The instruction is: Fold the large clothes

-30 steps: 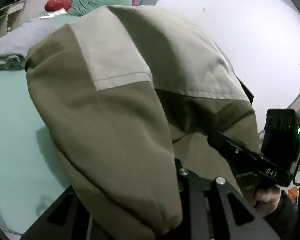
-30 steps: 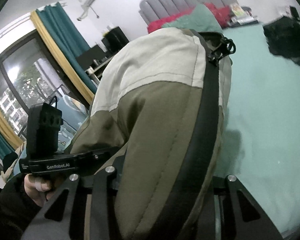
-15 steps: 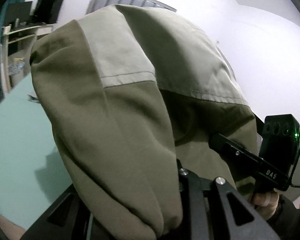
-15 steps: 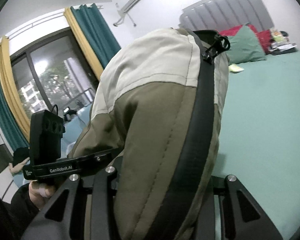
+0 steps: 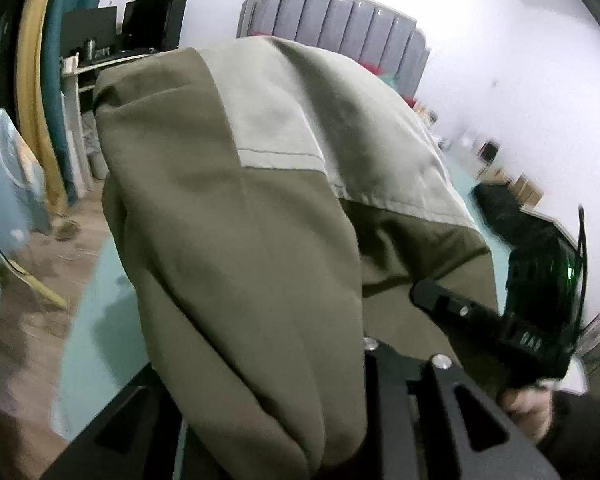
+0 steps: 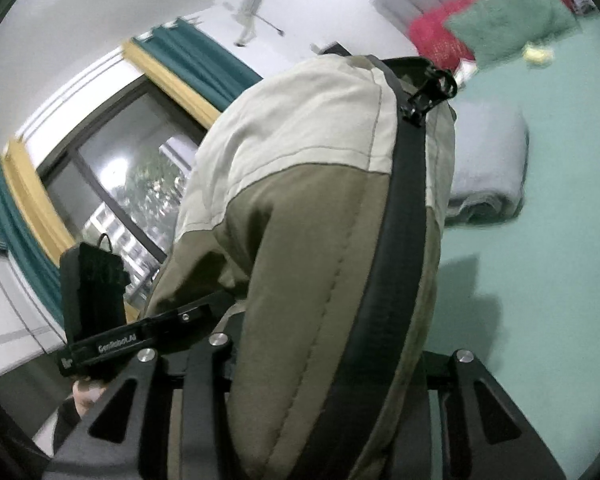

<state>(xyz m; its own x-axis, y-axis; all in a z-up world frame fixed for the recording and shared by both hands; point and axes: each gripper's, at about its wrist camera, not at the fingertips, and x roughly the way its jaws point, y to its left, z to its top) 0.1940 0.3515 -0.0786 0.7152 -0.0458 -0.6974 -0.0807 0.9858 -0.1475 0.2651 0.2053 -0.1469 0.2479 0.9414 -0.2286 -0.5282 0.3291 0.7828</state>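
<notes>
Both claws' opening jaws around olive jacket (image 5: 236, 240), fingertips and grip buried, unreadable

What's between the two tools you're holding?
The olive-and-cream jacket. Its fabric bunches between the left tool and the right tool, as the left wrist view shows. Both tools' jaws are opening with jacket fabric between them.

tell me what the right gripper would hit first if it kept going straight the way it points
The olive and cream jacket already bunched between the right gripper jaws, which are opening. Beyond it probably the green bed sheet, though the jacket hides the line ahead.
</notes>
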